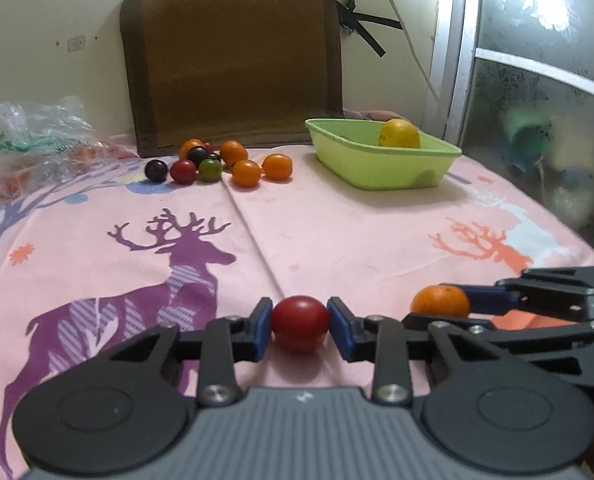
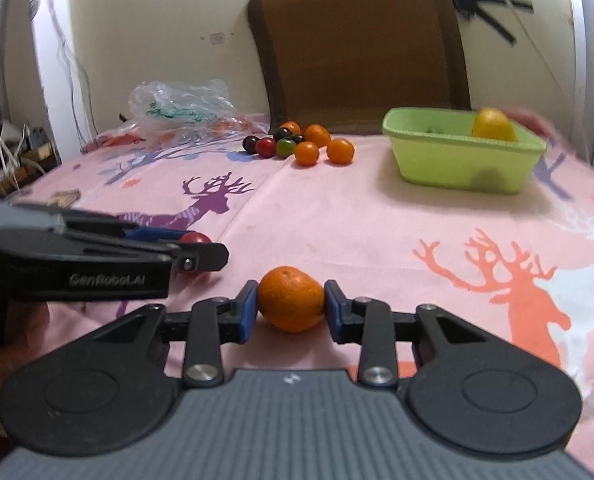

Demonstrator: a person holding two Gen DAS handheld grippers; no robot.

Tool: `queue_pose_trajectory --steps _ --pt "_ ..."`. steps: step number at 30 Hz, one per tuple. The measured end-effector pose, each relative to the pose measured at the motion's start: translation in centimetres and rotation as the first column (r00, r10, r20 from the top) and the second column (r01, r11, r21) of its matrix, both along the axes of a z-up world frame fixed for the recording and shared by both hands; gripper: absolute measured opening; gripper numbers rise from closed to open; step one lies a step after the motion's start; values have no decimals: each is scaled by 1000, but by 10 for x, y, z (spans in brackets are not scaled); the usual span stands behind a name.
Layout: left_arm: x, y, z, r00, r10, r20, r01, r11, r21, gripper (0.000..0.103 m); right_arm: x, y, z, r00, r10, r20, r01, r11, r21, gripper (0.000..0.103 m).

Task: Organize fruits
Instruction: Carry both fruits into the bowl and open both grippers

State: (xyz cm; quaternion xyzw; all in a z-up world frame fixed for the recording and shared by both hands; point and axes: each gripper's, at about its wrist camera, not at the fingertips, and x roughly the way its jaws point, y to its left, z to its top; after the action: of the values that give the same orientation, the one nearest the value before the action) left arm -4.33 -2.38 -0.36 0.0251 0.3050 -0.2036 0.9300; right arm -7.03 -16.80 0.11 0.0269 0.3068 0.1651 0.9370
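My left gripper (image 1: 300, 322) is shut on a red tomato (image 1: 300, 323) low over the pink deer-print cloth. Beside it on the right, my right gripper (image 2: 291, 308) is shut on a small orange (image 2: 291, 299), which also shows as the orange (image 1: 441, 301) in the left wrist view. A heap of loose fruit (image 1: 217, 162) lies at the back of the table: several oranges, dark and red tomatoes, one green one. The green plastic basin (image 1: 377, 168) stands at the back right with a yellow-orange fruit (image 1: 399, 133) inside. The same fruit heap (image 2: 301, 144) and basin (image 2: 463, 160) appear in the right wrist view.
A crumpled clear plastic bag (image 1: 33, 136) lies at the back left. A brown woven chair back (image 1: 233, 60) leans behind the fruit. A frosted glass door (image 1: 545, 80) and white cables run along the right. The pink cloth (image 1: 337, 240) stretches between grippers and fruit.
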Motion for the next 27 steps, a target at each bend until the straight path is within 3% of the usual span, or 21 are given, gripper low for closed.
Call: queue_pose_trajectory --steps 12,21,27 --pt "51 -27 16 997 -64 -51 60 995 -84 30 48 -45 20 991 -90 -94 98 991 90 37" --pt "104 -60 46 996 -84 5 84 995 -55 31 86 -70 50 986 -153 65 149 987 67 37" --pt "168 -90 64 995 -93 21 94 990 -103 31 126 -92 48 969 -220 111 215 975 49 37"
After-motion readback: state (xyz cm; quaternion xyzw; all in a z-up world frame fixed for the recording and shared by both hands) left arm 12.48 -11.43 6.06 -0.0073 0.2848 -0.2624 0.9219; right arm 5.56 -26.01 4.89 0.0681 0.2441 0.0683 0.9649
